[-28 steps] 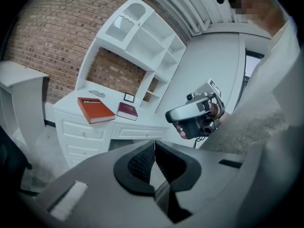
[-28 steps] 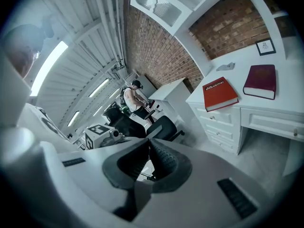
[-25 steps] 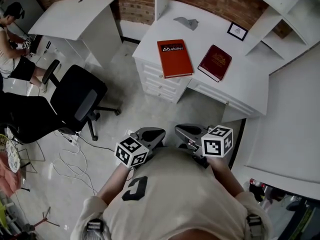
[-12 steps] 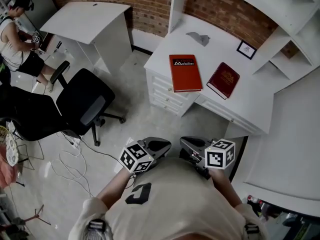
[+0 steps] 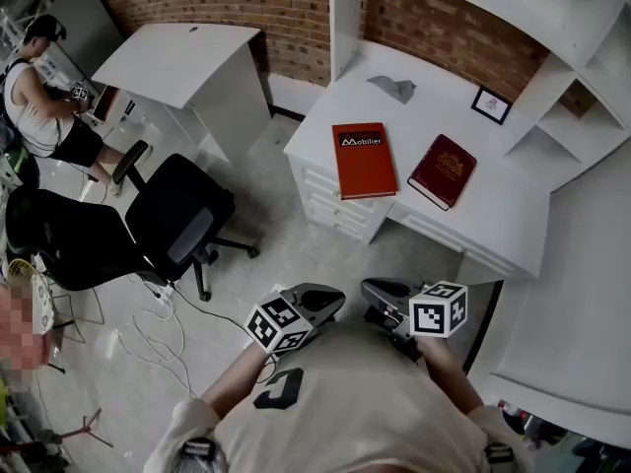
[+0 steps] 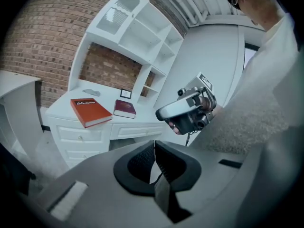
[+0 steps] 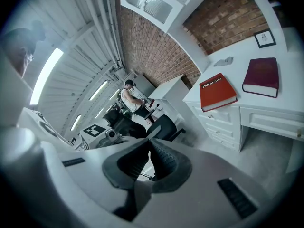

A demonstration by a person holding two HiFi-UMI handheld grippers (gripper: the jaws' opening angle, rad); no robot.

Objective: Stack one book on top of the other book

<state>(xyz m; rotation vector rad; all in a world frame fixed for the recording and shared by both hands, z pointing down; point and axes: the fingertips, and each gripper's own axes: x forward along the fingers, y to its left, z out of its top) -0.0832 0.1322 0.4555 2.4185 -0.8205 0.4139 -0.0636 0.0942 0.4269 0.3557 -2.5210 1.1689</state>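
An orange-red book (image 5: 364, 160) and a dark red book (image 5: 442, 170) lie flat, side by side and apart, on the white desk (image 5: 493, 215). Both grippers are held close to my chest, well short of the desk, above the floor. My left gripper (image 5: 325, 300) is shut with nothing in it. My right gripper (image 5: 380, 290) is also shut and empty. The left gripper view shows its own jaws (image 6: 155, 142) meeting, with the orange-red book (image 6: 90, 111) and the dark red book (image 6: 125, 109) far ahead. In the right gripper view its jaws (image 7: 149, 141) touch at the tips, with both books (image 7: 217, 91) (image 7: 261, 76) at the right.
A black office chair (image 5: 177, 215) stands on the floor left of the desk. A second white desk (image 5: 187, 52) is at the back left, with a seated person (image 5: 44, 97) beside it. A small framed picture (image 5: 491, 104) and a grey object (image 5: 392, 88) sit at the desk's back. Cables (image 5: 148, 333) trail on the floor.
The desk and books have shifted right and lower in the head view as I came nearer. Both grippers stay shut in front of my chest.
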